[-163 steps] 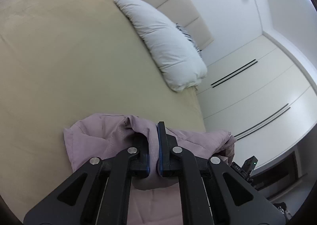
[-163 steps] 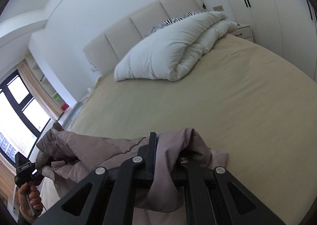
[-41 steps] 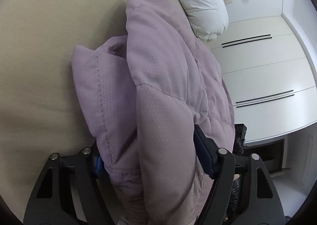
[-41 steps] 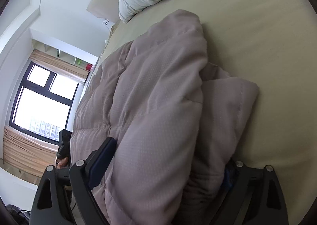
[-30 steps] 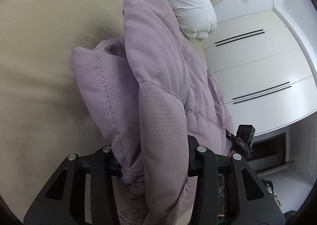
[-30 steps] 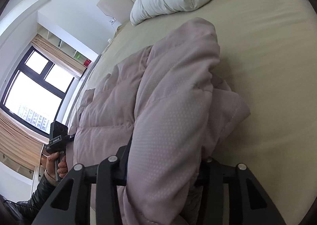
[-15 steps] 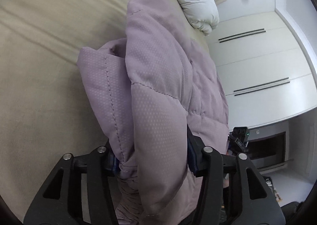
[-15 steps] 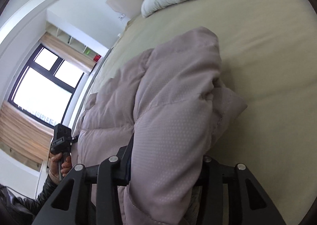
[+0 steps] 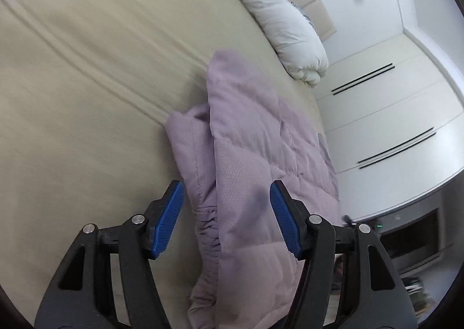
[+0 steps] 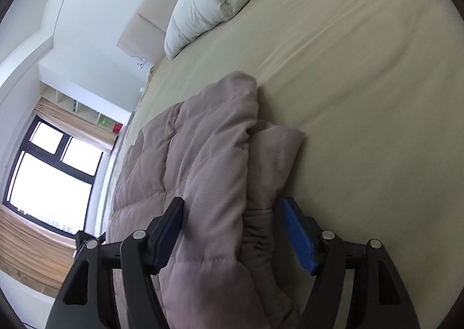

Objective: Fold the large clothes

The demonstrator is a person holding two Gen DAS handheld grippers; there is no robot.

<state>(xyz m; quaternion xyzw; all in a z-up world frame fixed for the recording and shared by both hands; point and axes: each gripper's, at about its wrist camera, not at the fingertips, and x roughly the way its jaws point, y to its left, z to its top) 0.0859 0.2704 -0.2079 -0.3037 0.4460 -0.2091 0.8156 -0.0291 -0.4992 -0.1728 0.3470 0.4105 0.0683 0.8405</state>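
The left gripper (image 9: 226, 220) is angled downward and its jaws are opening. The blue-padded fingers (image 9: 168, 218) are spread apart, and the quilted jacket (image 9: 249, 172) is seen between them without being pressed by either pad. The right gripper (image 10: 232, 230) is likewise tilted downward with jaws opening. Its fingers (image 10: 298, 236) are held apart on either side of a fold of the same jacket, and no pinch on the fabric is seen.
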